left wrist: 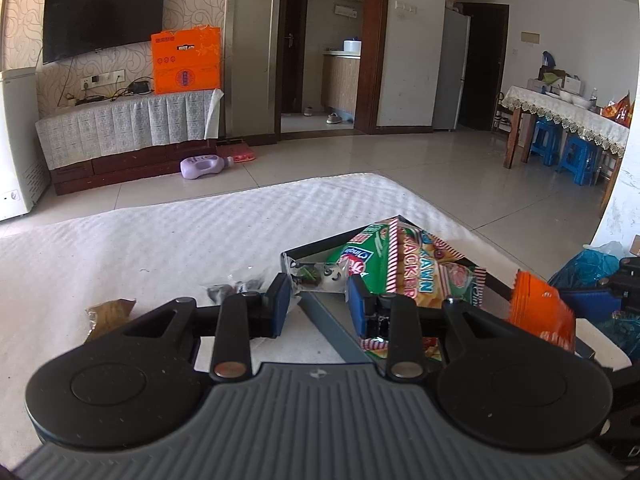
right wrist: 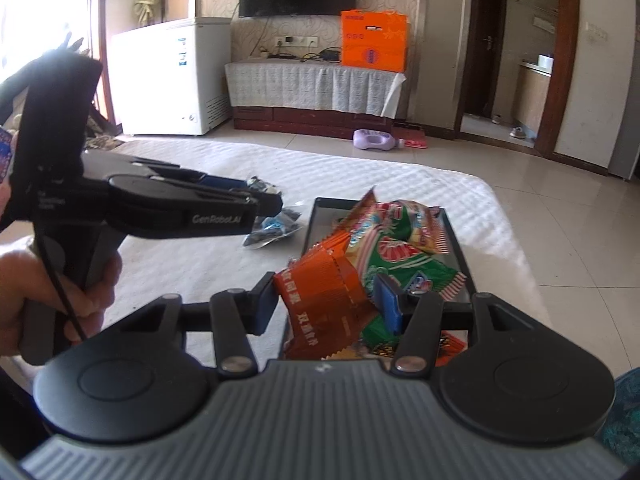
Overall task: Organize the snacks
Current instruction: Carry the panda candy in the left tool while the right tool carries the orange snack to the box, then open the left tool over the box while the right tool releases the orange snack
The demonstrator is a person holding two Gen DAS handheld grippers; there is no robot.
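Note:
My left gripper [left wrist: 320, 300] is shut on a small clear snack packet [left wrist: 318, 274] with a panda print, over the near left corner of a dark tray [left wrist: 308, 248]. In the tray lies a green and red prawn cracker bag [left wrist: 416, 268] among other snacks. My right gripper [right wrist: 326, 308] is shut on an orange packet [right wrist: 324, 304], above the tray's [right wrist: 456, 240] near end. The orange packet [left wrist: 540, 312] also shows at the right of the left wrist view. A hand holds the left gripper [right wrist: 276, 204] to the tray's left, above dark packets [right wrist: 276, 230].
A white textured cover [left wrist: 180, 240] lies over the table. A brown packet [left wrist: 108, 312] and a dark packet [left wrist: 228, 290] lie loose on it, left of the tray. A blue plastic bag [left wrist: 588, 268] sits at the right. Beyond the far edge are tiled floor and a purple bottle [left wrist: 204, 166].

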